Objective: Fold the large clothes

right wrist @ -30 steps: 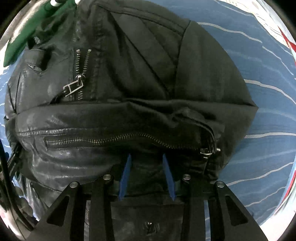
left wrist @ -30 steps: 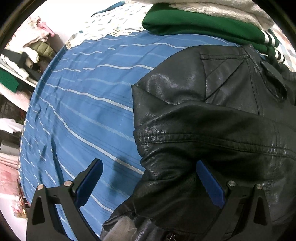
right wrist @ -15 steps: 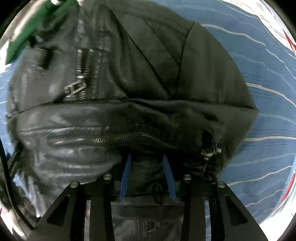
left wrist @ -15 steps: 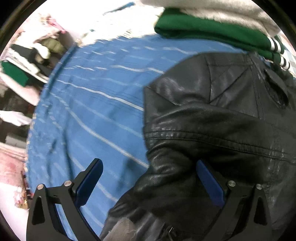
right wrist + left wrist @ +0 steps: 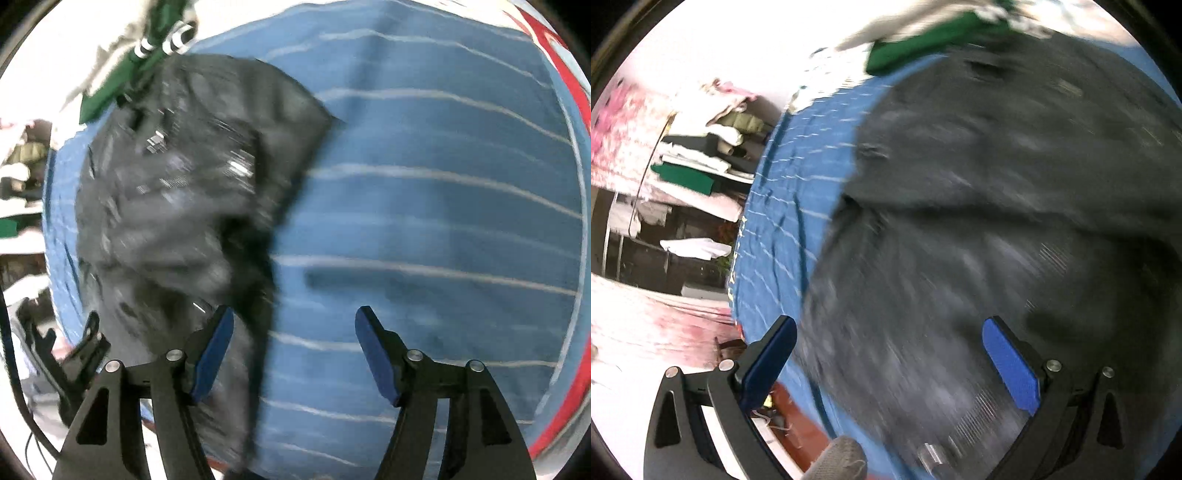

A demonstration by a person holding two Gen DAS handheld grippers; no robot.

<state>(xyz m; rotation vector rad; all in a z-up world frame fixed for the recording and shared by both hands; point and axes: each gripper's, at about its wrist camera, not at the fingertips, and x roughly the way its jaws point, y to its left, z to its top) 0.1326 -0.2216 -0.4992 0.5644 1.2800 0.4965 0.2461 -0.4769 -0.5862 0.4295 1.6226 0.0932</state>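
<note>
While both views are smearing with motion blur, these details are still reading clearly.

Jacket: black leather jacket (image 5: 1015, 206) is lying bunched on the blue striped sheet (image 5: 424, 206); in the right wrist view it is sitting toward the left (image 5: 192, 177), with bare sheet spreading to the right.

Left tongs: the left tongs (image 5: 886, 358) are standing wide, gripping nothing; the right-hand blue pad (image 5: 1010, 363) is showing against the jacket, the other pad is sitting over the sheet's edge. Whether either pad is touching the leather cannot be told through the blur.

Right tongs: the right tongs (image 5: 293, 354) are also gaping wide and holding nothing; one pad (image 5: 212, 356) is overlapping the jacket's edge, the other is hanging over the stripes.

Neighbouring clothes: a green garment (image 5: 923, 44) with white cuff stripes (image 5: 166, 37) is lying at the far end of the jacket, pale fabric beside it.

Shelves: open shelves (image 5: 701, 155) beyond the sheet's left edge are carrying folded clothes, among them a green piece, white pieces and an olive one.

Red border: a red strip (image 5: 576, 92) is running along the sheet's right margin.
</note>
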